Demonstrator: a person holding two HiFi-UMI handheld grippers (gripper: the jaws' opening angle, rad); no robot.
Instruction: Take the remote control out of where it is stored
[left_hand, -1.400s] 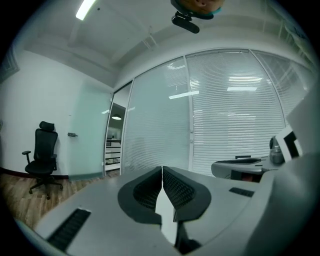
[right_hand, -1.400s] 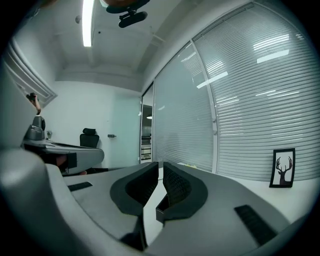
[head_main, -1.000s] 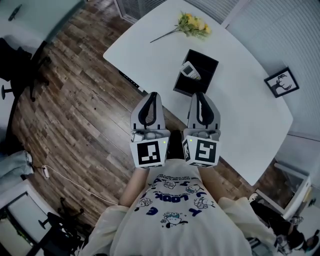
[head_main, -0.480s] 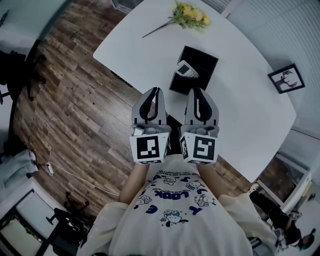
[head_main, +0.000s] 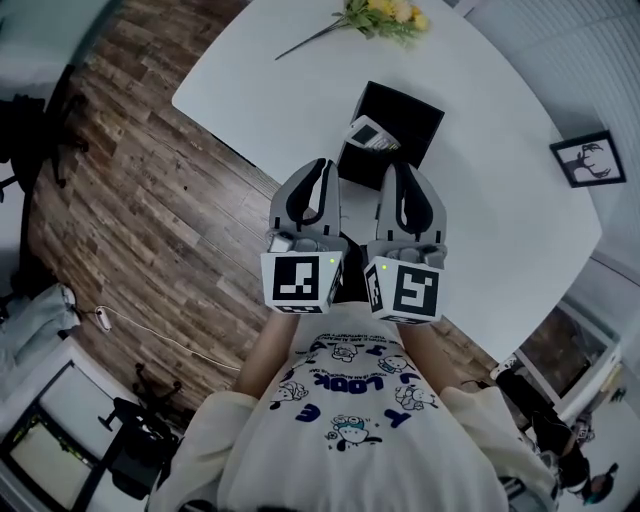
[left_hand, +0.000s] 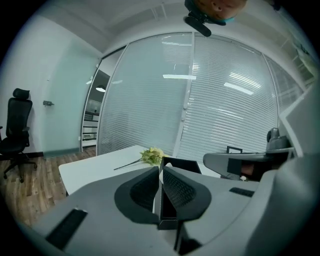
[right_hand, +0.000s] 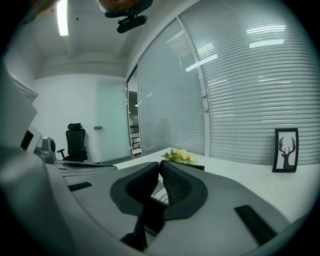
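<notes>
A grey-white remote control (head_main: 372, 133) leans tilted inside an open black box (head_main: 408, 112) on the white table (head_main: 500, 210). In the head view my left gripper (head_main: 326, 165) and right gripper (head_main: 397, 170) are held side by side just short of the box's near edge. Both are shut with nothing between the jaws. In the left gripper view, the shut left gripper (left_hand: 160, 168) points at the black box (left_hand: 186, 164). From the right gripper view, the shut right gripper (right_hand: 158, 165) partly hides the box (right_hand: 196, 167) and a pale strip of the remote (right_hand: 160, 195).
Yellow flowers (head_main: 385, 15) lie at the table's far edge, beyond the box. A small framed deer picture (head_main: 588, 160) stands at the right. Wooden floor (head_main: 140, 190) runs along the left, with an office chair (left_hand: 15, 132) further off.
Both grippers have moved forward and lower, side by side, toward the black box. Their tips now sit close to its near edge. The jaws stayed shut.
</notes>
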